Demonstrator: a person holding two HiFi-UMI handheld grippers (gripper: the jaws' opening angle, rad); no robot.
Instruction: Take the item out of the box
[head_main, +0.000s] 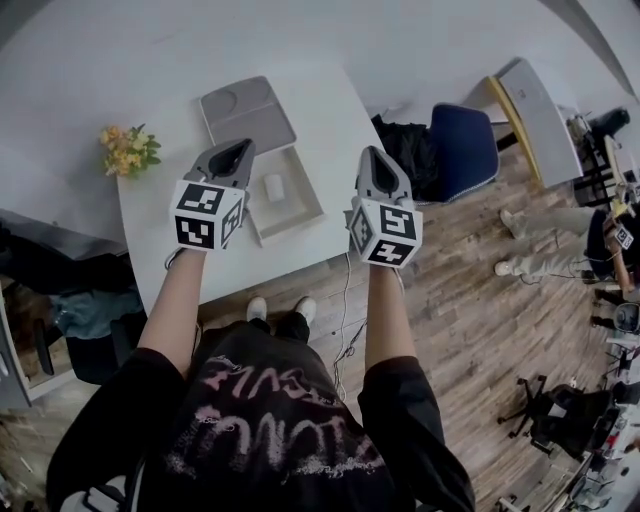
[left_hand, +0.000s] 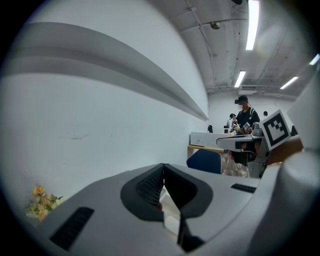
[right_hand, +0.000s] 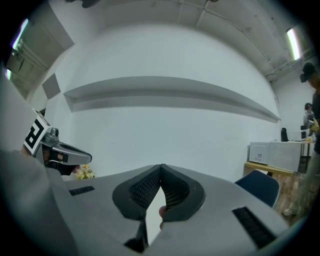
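- Jaws, head view: the left gripper (head_main: 240, 150) and the right gripper (head_main: 374, 158) both point toward 12 o'clock above the white table (head_main: 330, 110). Each pair of jaws is closed together with nothing between them.
- Head view, workpiece: the open box (head_main: 300, 215) lies on the table between the two grippers, closer to the left one. The white item (head_main: 274, 187) sits in the box, with neither gripper touching it.
- Head view, surroundings: the lid (head_main: 245, 110) lies flat at 11 o'clock from the box, which leaves the item exposed from above. The flowers (head_main: 128, 150) stand at 9 o'clock from the left gripper, clear of the work area.
- Left gripper view: the ribbed pads meet at their tips and are empty. The camera looks level at the wall, so the box falls below its line of sight.
- Right gripper view: the pads likewise meet at the tips and hold nothing.
- Assessment: removal appears not yet begun. One gripper would need to open and tilt down toward the item.
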